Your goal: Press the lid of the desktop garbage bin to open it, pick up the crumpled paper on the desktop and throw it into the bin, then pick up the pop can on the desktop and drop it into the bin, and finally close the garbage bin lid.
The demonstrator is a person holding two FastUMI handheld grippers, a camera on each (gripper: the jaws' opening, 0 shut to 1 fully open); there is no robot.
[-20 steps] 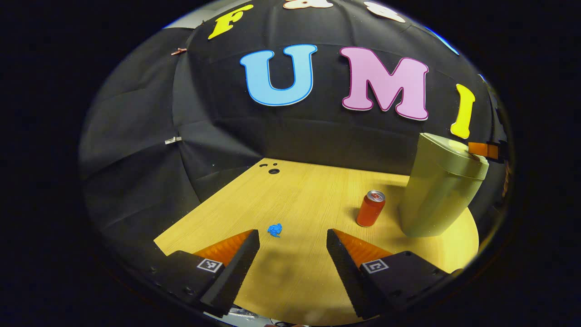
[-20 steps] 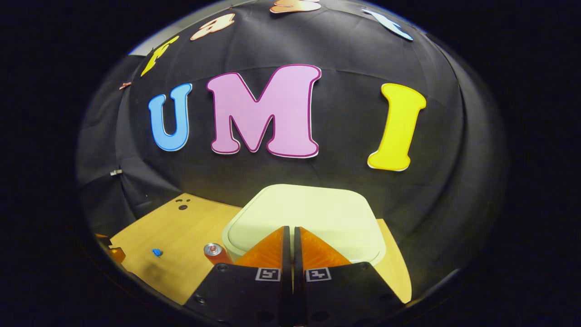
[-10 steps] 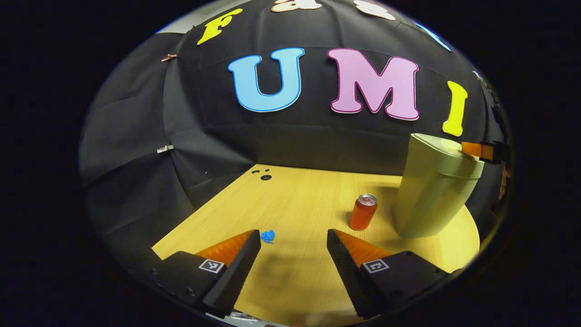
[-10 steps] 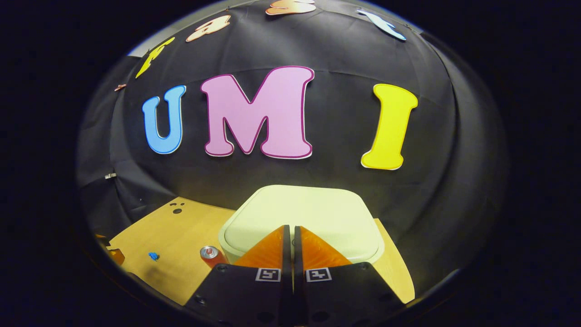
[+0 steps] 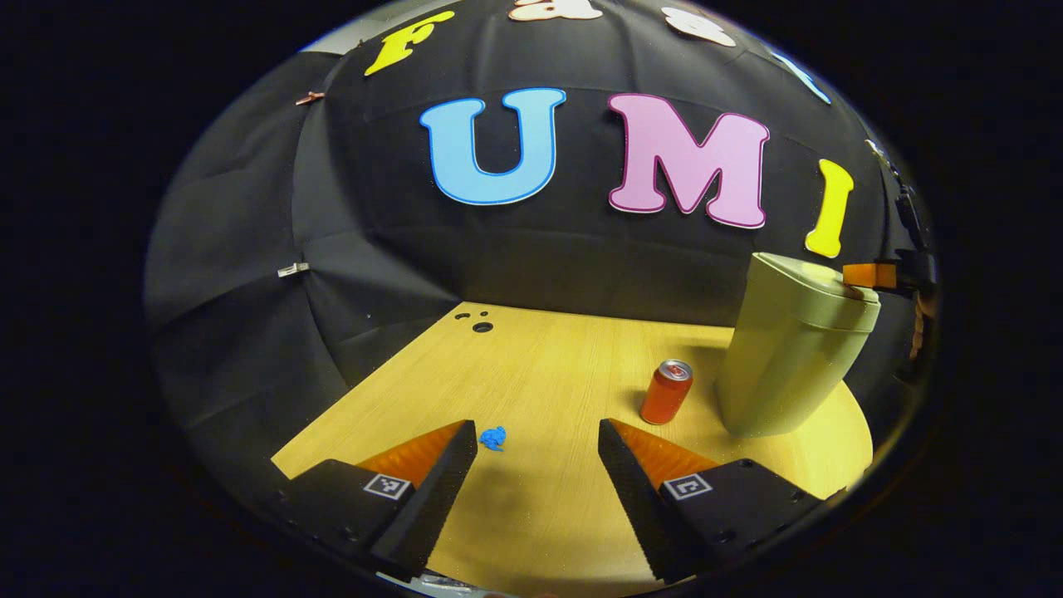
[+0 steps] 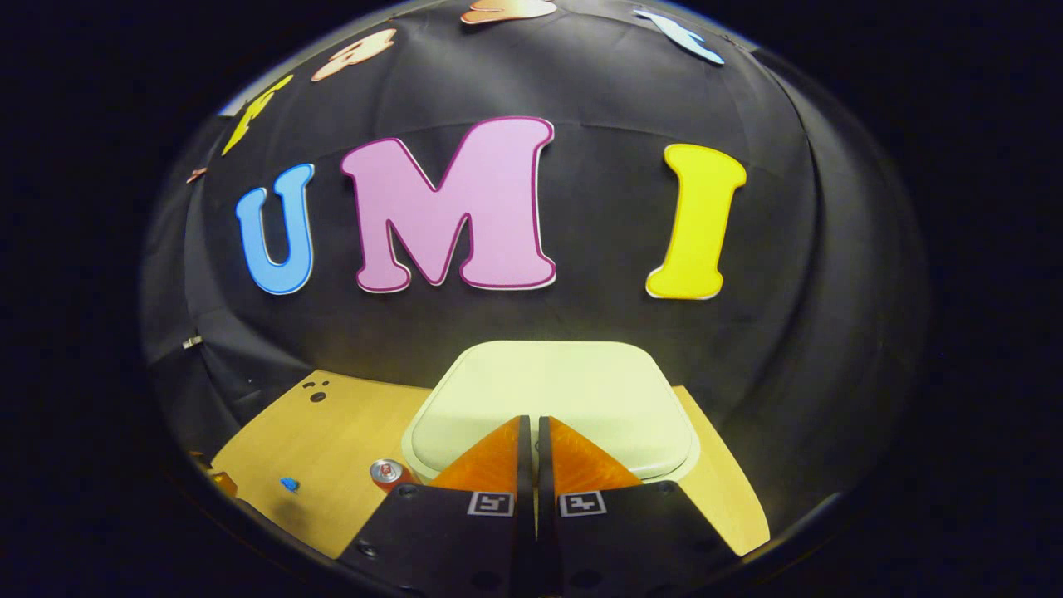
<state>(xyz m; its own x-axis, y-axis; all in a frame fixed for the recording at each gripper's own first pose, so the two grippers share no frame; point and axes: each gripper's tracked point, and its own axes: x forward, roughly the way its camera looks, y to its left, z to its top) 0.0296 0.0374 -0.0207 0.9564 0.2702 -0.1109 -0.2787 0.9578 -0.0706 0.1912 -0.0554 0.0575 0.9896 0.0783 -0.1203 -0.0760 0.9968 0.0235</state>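
Observation:
A pale green bin (image 5: 789, 349) stands at the right of the wooden desktop (image 5: 548, 365), its lid (image 6: 552, 399) down. My right gripper (image 6: 529, 419) is shut with nothing between its fingers, tips resting on the near edge of the lid; the same gripper (image 5: 868, 276) appears at the bin's top right in the left gripper view. A red pop can (image 5: 666, 392) stands upright just left of the bin. A small blue crumpled paper (image 5: 493, 438) lies on the desk ahead of my left gripper (image 5: 536, 432), which hovers open above the desk, the paper near its left fingertip.
Small dark holes (image 5: 482, 326) mark the desk's far left corner. Black cloth walls close the back and left side. In the right gripper view, the can (image 6: 387, 473) and the paper (image 6: 288, 483) lie left of the bin.
The left gripper has shifted, so the paper moved from between its fingers toward the left fingertip. The right gripper stays shut on the lid's edge; the lid looks unchanged.

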